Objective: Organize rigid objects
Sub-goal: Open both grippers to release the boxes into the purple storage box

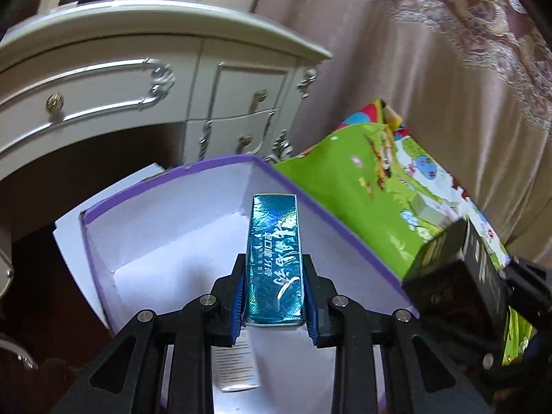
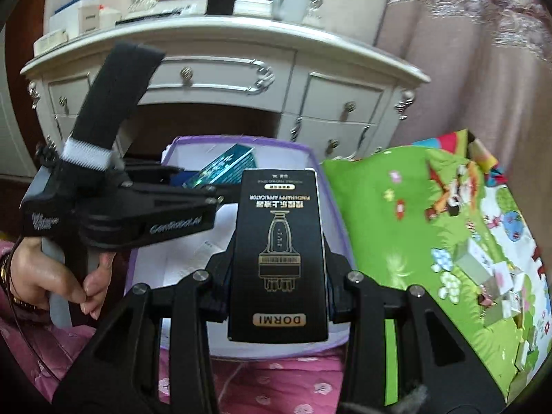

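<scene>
The teal box [image 1: 274,258] sat clamped between the blue pads of my left hand-held gripper [image 1: 274,296], its long side running away from me and its far end reaching toward the back right corner of the purple-rimmed box [image 1: 172,172]. It hung over that box's white interior, above a white slip with a printed barcode [image 1: 234,362] lying on the bottom near the front wall. My right hand-held gripper [image 2: 277,276] was closed on the black box [image 2: 279,252], a tall carton printed with a gold outline drawing and the word DORMI near my end, held just at the right front rim of the purple-rimmed box, partly over its opening. From the right wrist view my left hand [image 2: 55,276] showed around the grey handle, with the teal box poking into the purple-rimmed box beyond it. Right of the box lay the green play mat [image 2: 414,224], bright with cartoon figures, and several small pale boxes [image 2: 490,276] were scattered toward its right edge. Behind everything stood a white dresser [image 2: 224,79] with silver trim and round knobs, and a pinkish curtain [image 2: 465,69] hung to its right. Pink flowered fabric [image 2: 276,379] lay along the box's near side.
</scene>
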Motion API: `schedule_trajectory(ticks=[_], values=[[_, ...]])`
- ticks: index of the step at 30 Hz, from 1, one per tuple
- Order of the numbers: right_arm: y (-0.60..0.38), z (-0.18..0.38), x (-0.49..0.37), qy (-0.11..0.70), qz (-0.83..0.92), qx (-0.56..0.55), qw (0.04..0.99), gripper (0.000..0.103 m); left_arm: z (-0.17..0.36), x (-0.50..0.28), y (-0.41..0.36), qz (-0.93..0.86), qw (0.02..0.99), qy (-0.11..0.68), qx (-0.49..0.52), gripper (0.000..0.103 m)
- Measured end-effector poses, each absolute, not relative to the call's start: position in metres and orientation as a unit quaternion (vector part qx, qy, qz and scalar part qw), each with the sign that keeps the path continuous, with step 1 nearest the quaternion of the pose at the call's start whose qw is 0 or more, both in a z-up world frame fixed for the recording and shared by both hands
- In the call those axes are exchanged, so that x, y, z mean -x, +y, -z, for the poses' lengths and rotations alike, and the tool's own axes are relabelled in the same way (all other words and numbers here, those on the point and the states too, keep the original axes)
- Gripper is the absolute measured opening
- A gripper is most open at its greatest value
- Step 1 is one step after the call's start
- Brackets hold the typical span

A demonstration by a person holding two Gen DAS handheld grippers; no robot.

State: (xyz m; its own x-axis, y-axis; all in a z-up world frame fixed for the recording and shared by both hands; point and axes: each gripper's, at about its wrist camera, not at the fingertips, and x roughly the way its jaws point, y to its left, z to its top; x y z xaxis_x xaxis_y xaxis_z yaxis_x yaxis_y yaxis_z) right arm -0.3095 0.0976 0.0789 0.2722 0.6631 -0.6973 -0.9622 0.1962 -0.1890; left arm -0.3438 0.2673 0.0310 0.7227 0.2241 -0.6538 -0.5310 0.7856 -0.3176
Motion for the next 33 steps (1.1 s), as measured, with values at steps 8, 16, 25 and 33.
schedule_trajectory(ticks=[8, 16, 25, 33], values=[[0.112, -0.05, 0.33, 0.255, -0.57, 0.345, 0.701, 0.043, -0.009, 0.344, 0.288, -0.219, 0.873, 0.341, 0.272, 0.03], [0.11, -0.036, 0.334, 0.27, -0.585, 0.346, 0.682, 0.049, -0.007, 0.347, 0.297, -0.245, 0.859, 0.35, 0.281, 0.056], [0.074, -0.065, 0.293, 0.281, -0.556, 0.266, 0.736, 0.074, -0.03, 0.341, 0.285, -0.299, 0.856, 0.342, 0.248, 0.09], [-0.026, -0.079, 0.215, 0.301, -0.434, 0.181, 0.83, 0.084, -0.053, 0.273, 0.189, -0.184, 0.897, 0.378, 0.135, 0.09]])
